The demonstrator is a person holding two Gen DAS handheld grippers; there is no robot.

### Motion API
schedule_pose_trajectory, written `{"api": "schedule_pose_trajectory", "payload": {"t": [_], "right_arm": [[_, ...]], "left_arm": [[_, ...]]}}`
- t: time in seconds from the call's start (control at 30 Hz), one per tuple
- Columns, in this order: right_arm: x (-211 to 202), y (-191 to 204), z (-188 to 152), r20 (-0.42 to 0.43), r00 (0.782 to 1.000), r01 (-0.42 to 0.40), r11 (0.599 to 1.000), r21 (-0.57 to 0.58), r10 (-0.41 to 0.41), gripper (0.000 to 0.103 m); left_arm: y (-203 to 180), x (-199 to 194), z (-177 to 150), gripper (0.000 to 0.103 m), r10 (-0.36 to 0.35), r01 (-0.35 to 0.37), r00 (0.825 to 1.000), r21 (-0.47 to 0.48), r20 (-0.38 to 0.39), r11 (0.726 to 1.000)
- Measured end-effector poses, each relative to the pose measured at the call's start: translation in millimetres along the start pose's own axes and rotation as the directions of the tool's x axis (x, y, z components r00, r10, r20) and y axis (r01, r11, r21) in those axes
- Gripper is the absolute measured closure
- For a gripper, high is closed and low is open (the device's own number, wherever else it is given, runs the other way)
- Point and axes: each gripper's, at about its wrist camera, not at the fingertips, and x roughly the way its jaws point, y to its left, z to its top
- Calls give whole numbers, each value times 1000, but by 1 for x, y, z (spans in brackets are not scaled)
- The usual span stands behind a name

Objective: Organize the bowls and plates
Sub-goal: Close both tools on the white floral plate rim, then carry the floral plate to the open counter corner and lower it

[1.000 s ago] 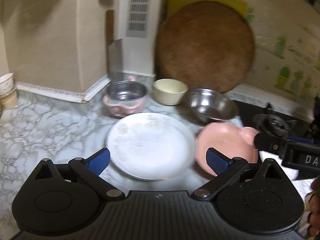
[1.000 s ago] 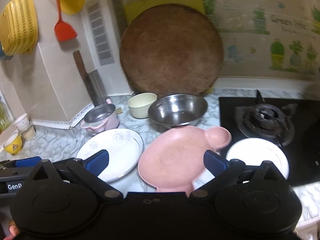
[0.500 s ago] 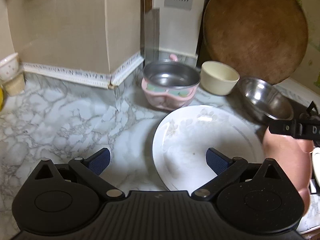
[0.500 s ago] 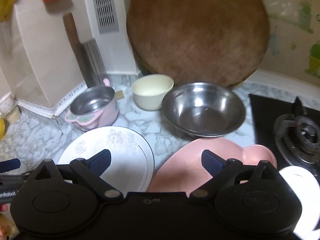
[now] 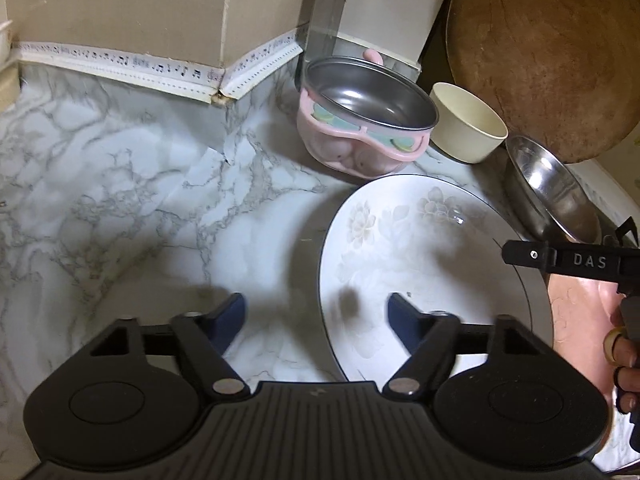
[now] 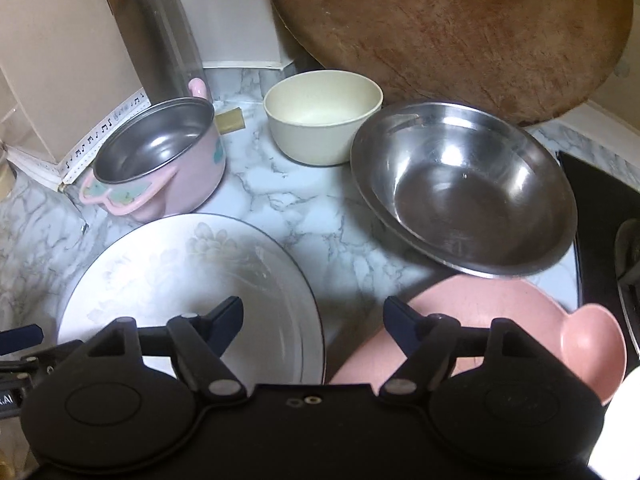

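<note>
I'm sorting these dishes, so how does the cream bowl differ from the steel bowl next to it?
The cream bowl is matte, narrow and steep-sided; the steel bowl is shiny, much wider and shallower. The cream bowl sits level, while the steel bowl looks tilted. Both are round, empty and upright on the marble counter.

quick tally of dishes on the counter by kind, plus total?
Plates: 2, white floral plate, pink plate
Bowls: 2, cream bowl, steel bowl
Pots: 1, pink pot
Total: 5
</note>
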Motion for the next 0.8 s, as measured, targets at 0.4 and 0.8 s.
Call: {"api": "schedule_pose_trajectory", "payload": {"t": [0.4,0.8], "right_arm": [[21,1,11,-57,998,-43,998,-42,41,55],[22,1,7,-59,996,-65,998,-22,64,75]], "left_arm": [[2,4,-2,63,-50,49,998,-43,-34,998],[8,3,-6,91,-81,77,996,-93,-38,993]]}}
